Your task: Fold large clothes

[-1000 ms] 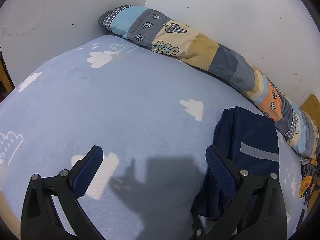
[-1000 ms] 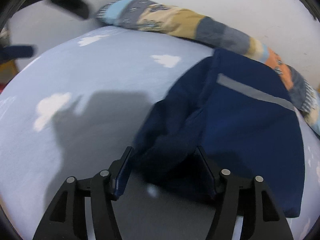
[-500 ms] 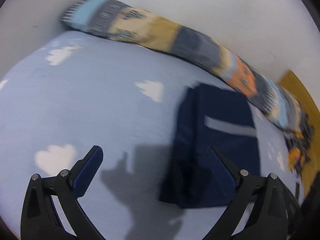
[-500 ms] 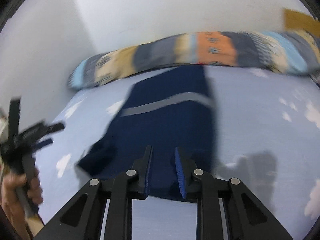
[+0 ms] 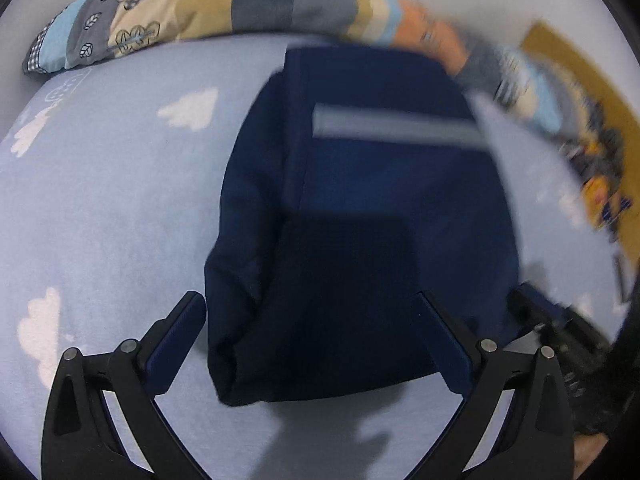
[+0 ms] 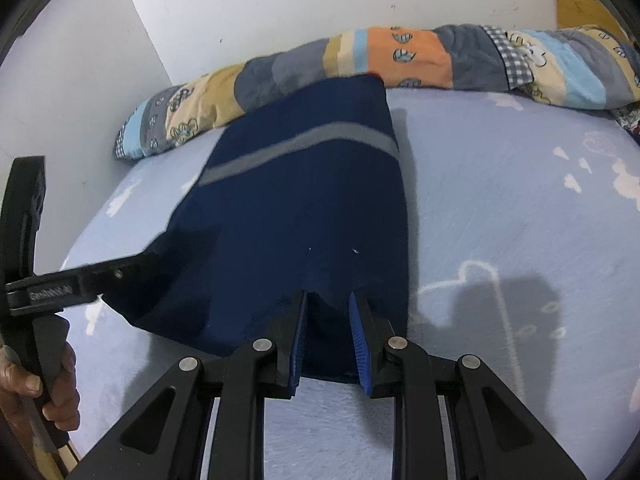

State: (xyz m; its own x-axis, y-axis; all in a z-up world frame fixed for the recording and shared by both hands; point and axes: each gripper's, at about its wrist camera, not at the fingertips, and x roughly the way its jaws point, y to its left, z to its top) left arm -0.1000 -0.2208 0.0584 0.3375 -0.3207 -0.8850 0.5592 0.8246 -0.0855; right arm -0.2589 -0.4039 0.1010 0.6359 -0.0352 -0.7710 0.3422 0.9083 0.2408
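Right wrist – right hand-held gripper [image 6: 329,312] pinches navy garment's [image 6: 304,208] near hem.

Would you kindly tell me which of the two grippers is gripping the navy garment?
The right gripper: its fingers pinch the navy garment's near edge. The left gripper stands wide open above it.

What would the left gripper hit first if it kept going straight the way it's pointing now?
Most likely the folded navy garment. The left gripper is open, its fingers straddling the garment's near end, which lies on the cloud-print bedsheet. Depth is unclear, so contact distance can't be judged.
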